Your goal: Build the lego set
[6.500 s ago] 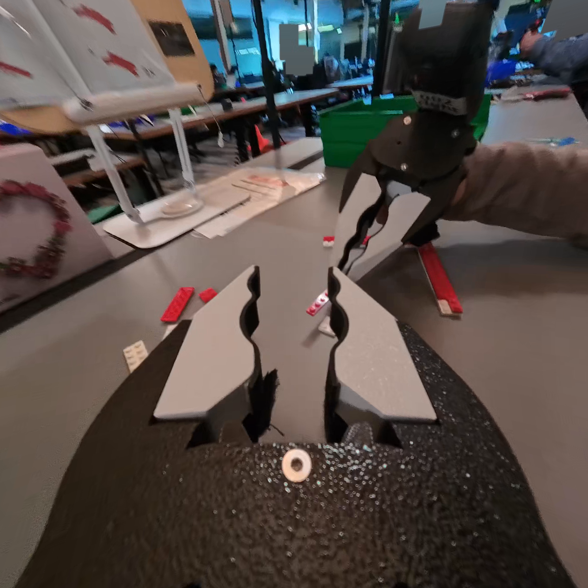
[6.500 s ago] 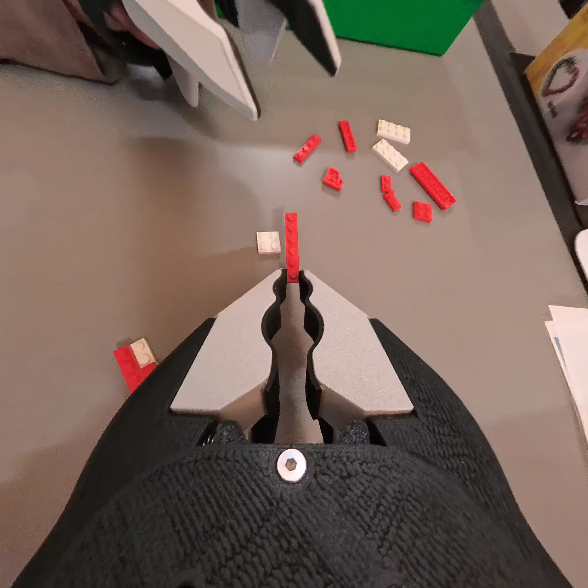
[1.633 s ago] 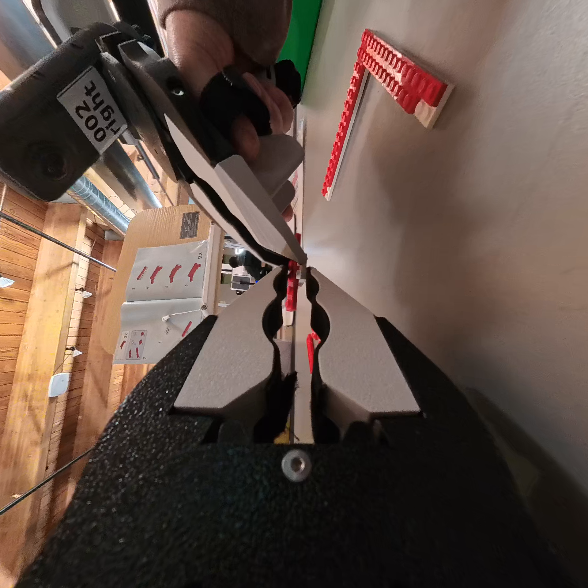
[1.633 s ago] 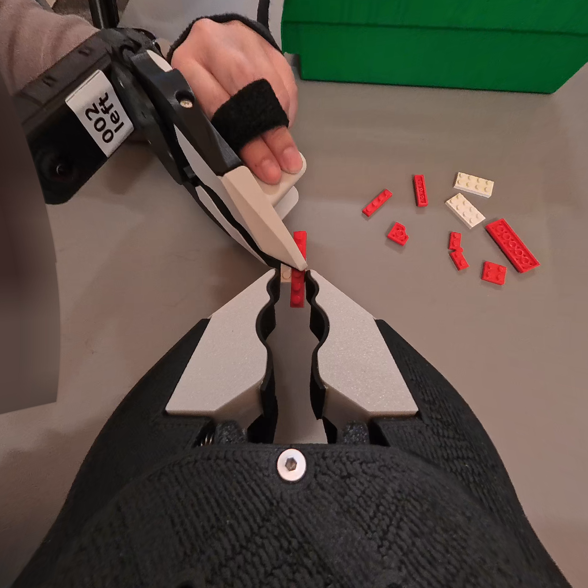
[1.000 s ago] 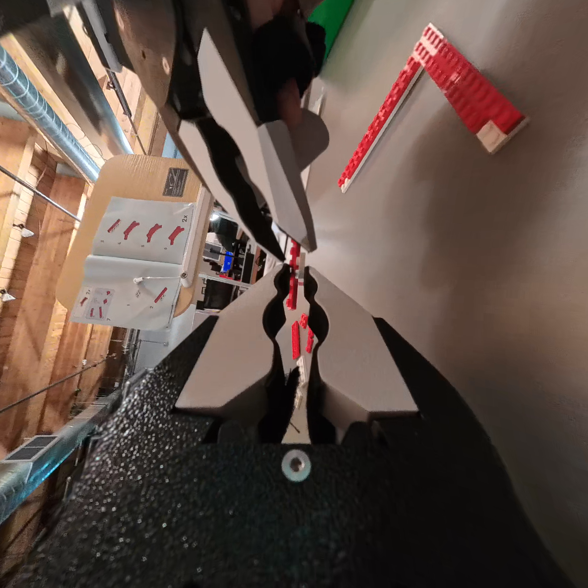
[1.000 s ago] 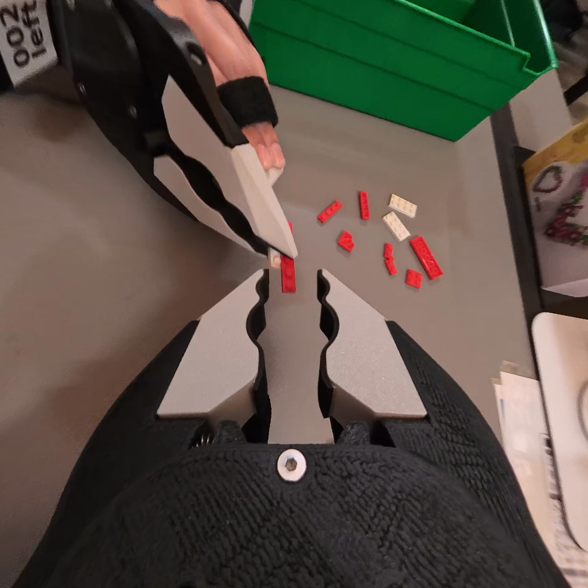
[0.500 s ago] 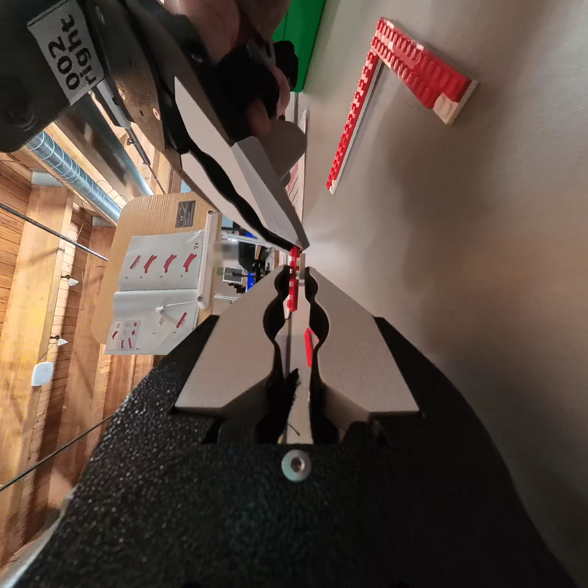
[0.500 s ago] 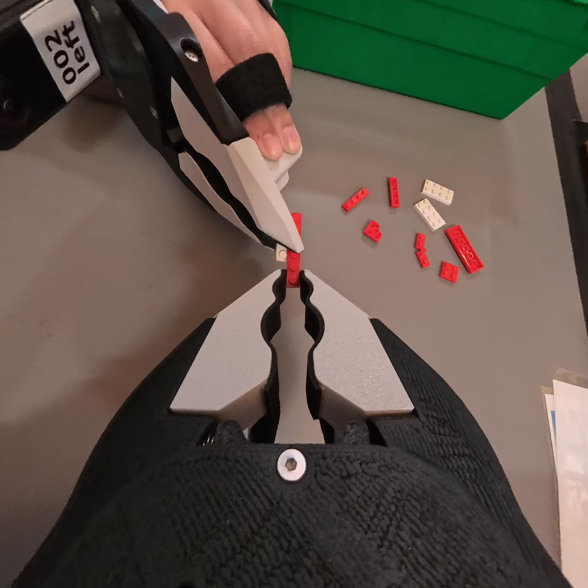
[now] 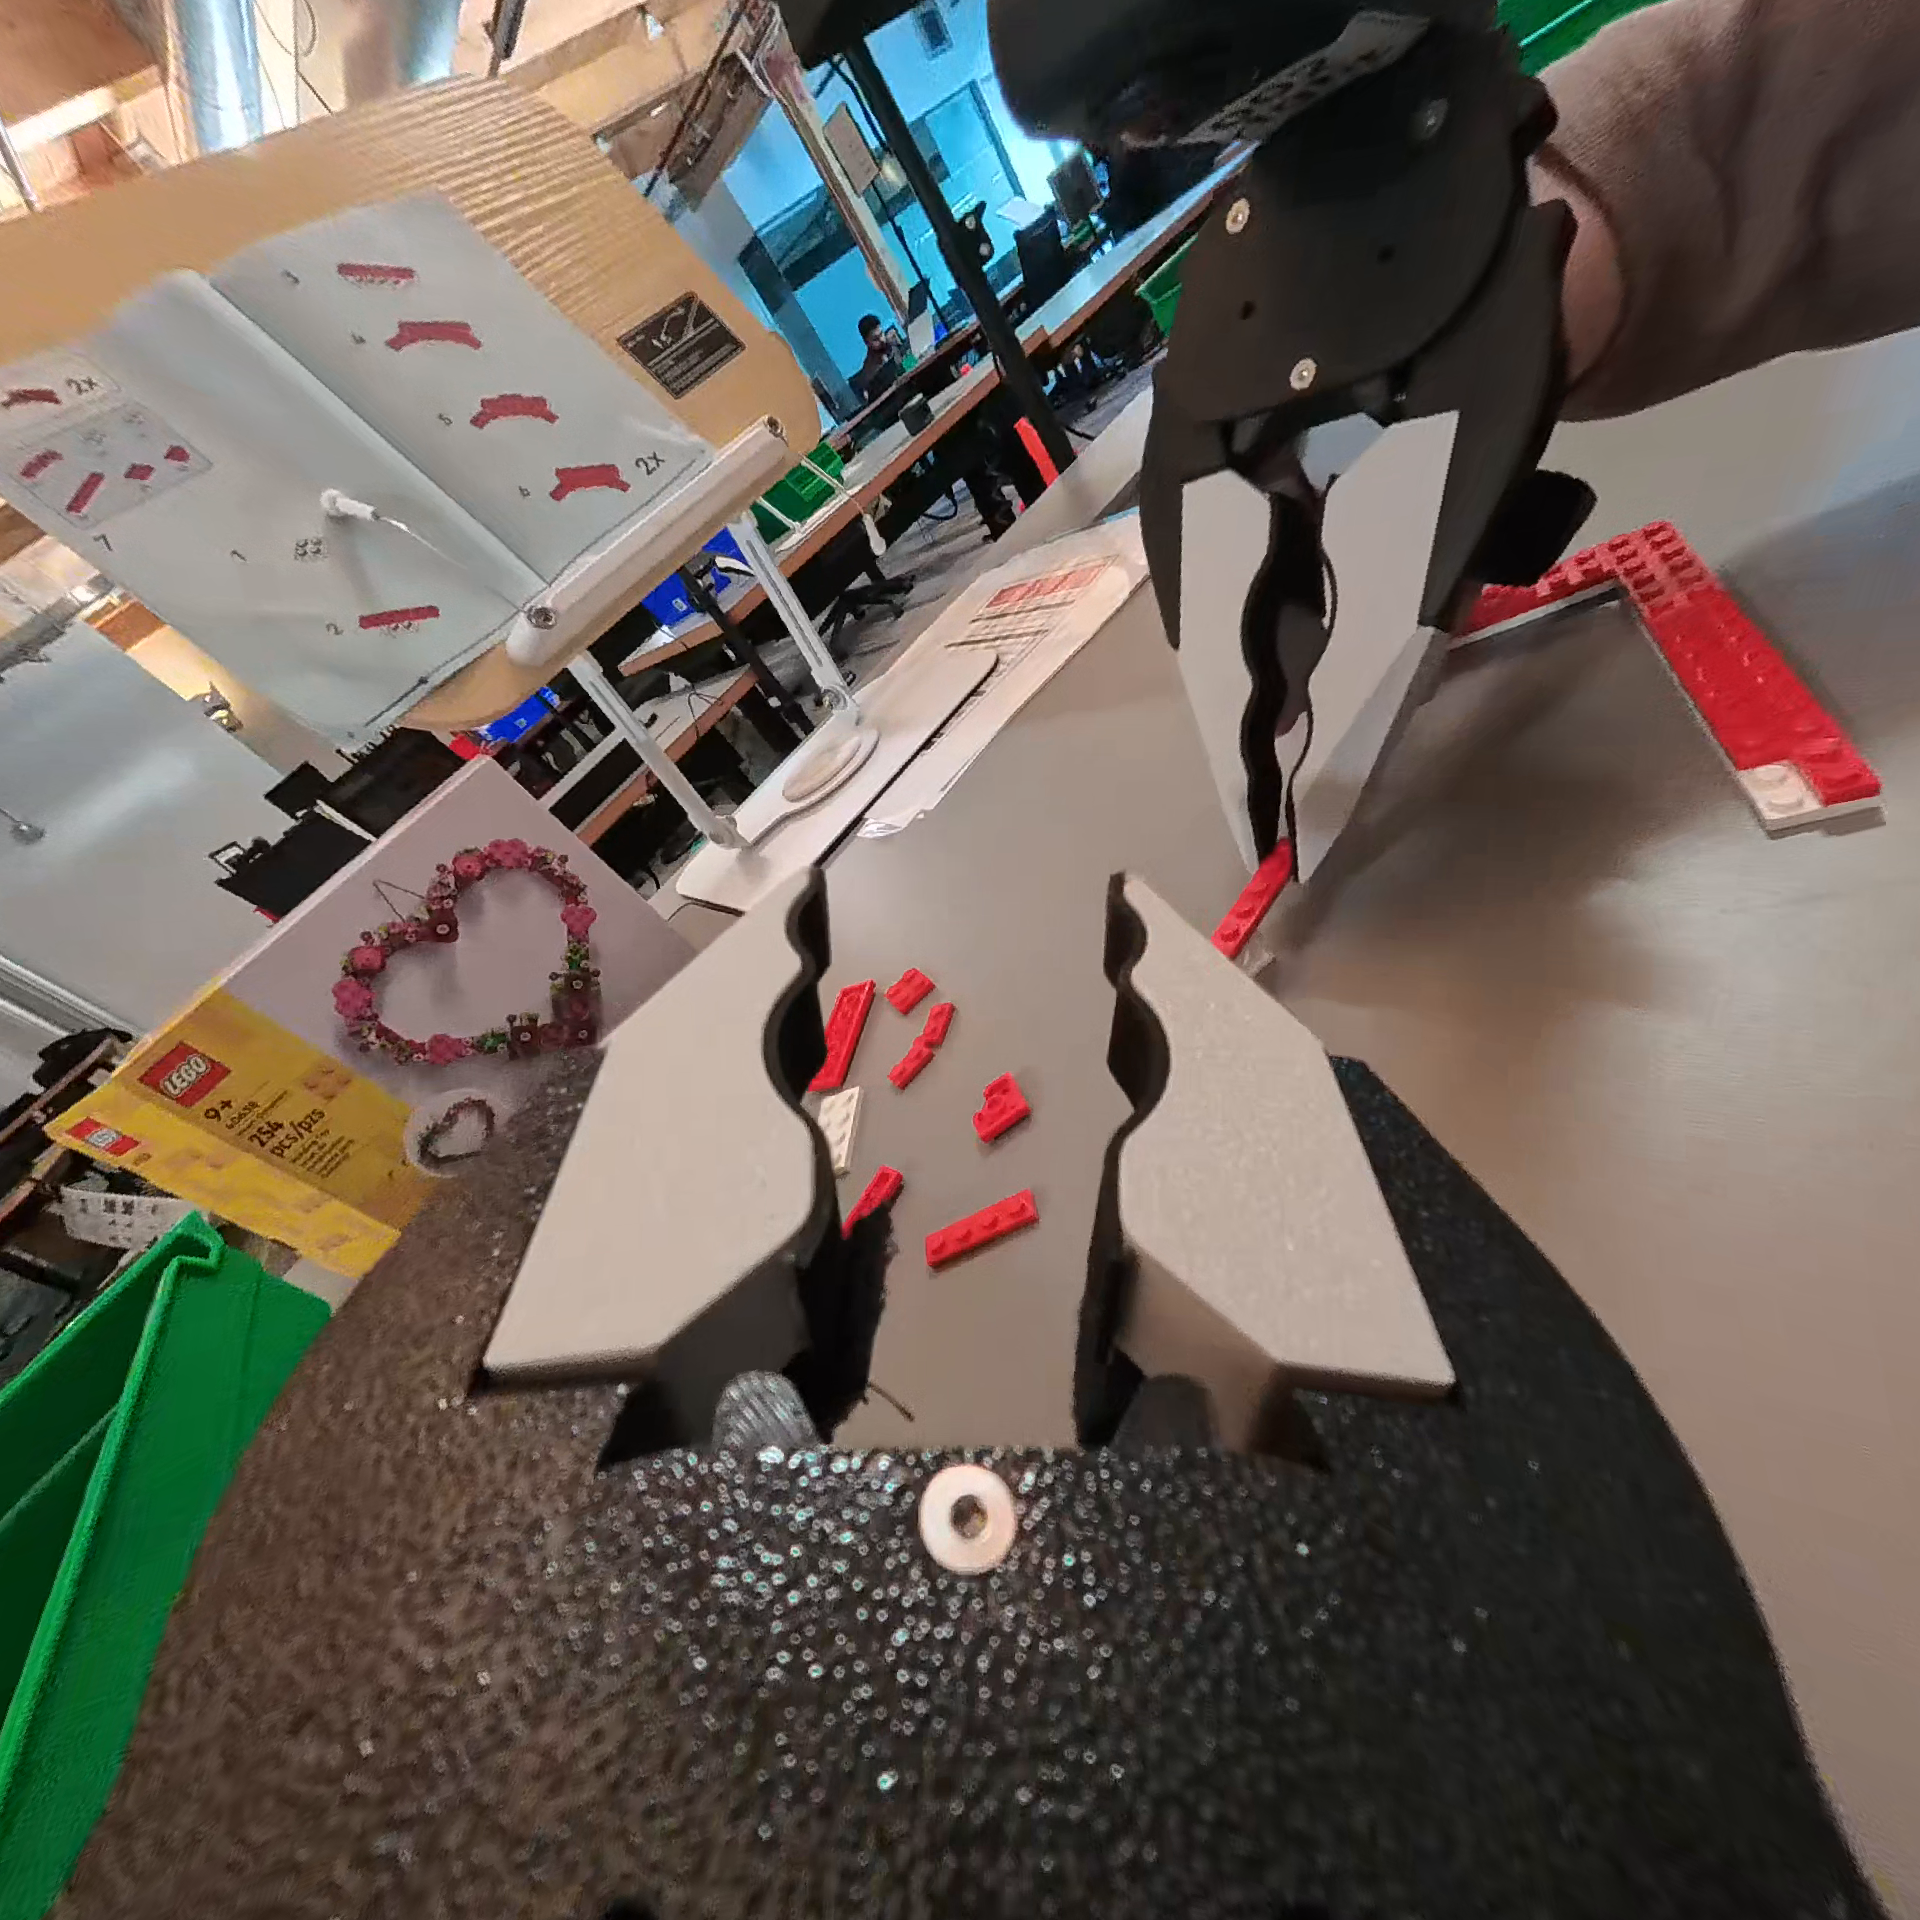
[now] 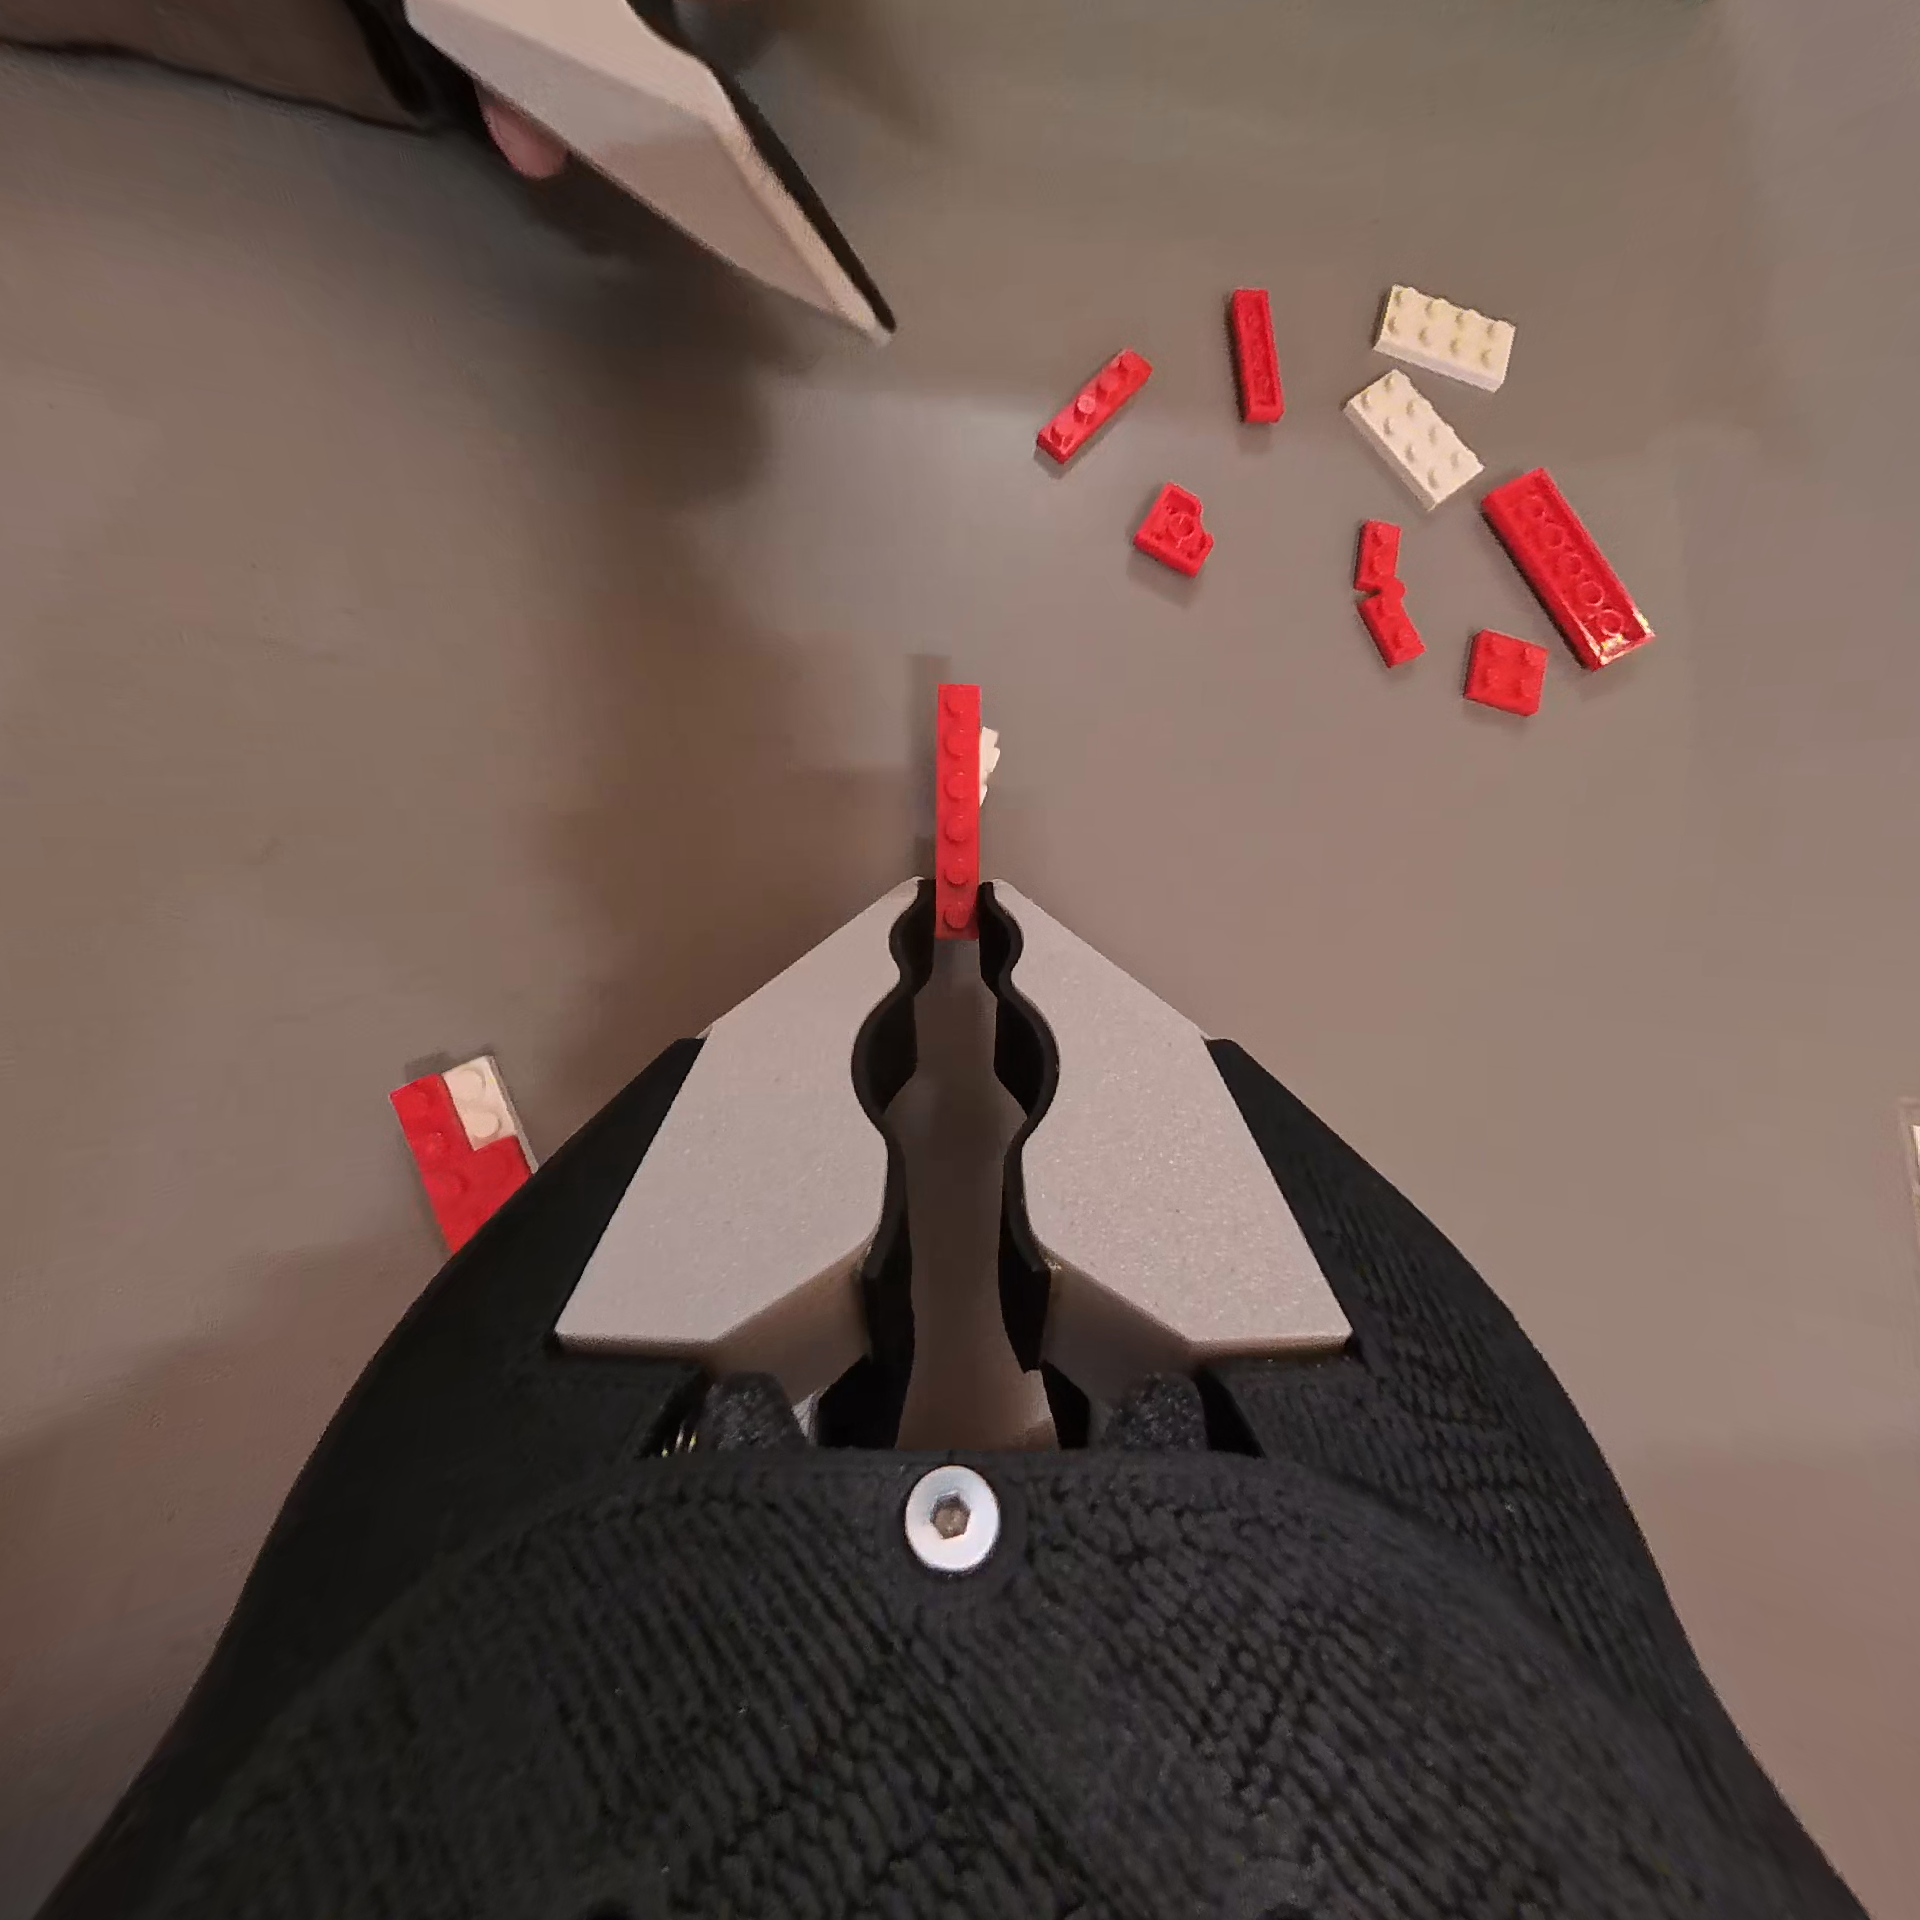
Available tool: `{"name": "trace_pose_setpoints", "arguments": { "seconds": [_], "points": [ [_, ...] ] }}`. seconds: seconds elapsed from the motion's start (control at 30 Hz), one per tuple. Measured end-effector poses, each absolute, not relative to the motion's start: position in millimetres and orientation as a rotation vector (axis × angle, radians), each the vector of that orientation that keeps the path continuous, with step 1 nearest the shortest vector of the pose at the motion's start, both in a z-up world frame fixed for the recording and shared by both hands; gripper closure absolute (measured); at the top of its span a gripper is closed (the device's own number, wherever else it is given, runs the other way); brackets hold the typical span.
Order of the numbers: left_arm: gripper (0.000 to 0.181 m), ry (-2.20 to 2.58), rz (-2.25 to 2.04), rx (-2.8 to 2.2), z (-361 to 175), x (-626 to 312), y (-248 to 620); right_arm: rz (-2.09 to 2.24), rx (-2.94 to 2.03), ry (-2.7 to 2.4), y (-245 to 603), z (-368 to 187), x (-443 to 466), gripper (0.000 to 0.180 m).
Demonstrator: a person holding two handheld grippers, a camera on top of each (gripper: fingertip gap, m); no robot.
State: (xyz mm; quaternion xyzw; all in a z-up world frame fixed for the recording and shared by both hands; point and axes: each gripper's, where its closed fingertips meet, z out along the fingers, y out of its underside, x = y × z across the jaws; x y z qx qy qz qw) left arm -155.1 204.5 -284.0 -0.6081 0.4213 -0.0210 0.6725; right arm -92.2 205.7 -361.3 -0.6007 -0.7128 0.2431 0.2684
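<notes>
My right gripper [image 10: 958, 902] pinches one end of the red strip plate [image 10: 958, 800], a small white plate [image 10: 987, 756] stuck at its far end, low over the table [image 10: 416, 623]. My left gripper [image 9: 971, 920] hangs spread and empty. I'd keep the strip level and carry it slowly toward the L-shaped red assembly [image 9: 1725, 665].

The long thin plastic plate [image 10: 958, 805] is red, with a small white plate [image 10: 988, 756] under it. Loose flat bricks [image 10: 1567, 566] on the grey matte table [image 10: 416, 623] are red and white.
</notes>
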Motion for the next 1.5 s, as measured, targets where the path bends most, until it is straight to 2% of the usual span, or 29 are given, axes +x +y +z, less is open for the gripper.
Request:
{"name": "trace_pose_setpoints", "arguments": {
  "seconds": [0.27, 0.47, 0.7, 0.9, 1.27, 1.4, 1.5],
  "points": [
    [0.137, 1.044, 0.002, -1.389, -301.1, -144.6, 203.9, 0.668, -1.63, -1.907, 206.6, -356.6, -89.0, 0.174],
    [0.138, 1.078, 0.015, -1.392, -306.0, -140.3, 202.8, 0.437, -1.792, -1.811, 240.4, -370.6, -73.1, 0.174],
    [0.137, 1.059, -0.009, -1.415, -306.0, -142.4, 204.0, 0.44, -1.822, -1.757, 244.5, -365.4, -73.6, 0.152],
    [0.137, 1.022, -0.002, -1.441, -305.3, -148.0, 208.5, 0.781, -1.934, -1.629, 216.6, -342.9, -93.4, 0.151],
    [0.141, 0.995, -0.115, -1.503, -307.3, -147.1, 205.4, 0.6, -1.983, -1.643, 219.3, -366.6, -106.3, 0.151],
    [0.142, 0.944, -0.187, -1.522, -303.3, -149.0, 205.6, 0.553, -1.932, -1.7, 217.5, -371.9, -109.0, 0.165],
    [0.143, 0.918, -0.262, -1.566, -306.8, -147.5, 205.7, 0.497, -1.827, -1.782, 214.5, -370.6, -111.5, 0.165]
  ]
}}
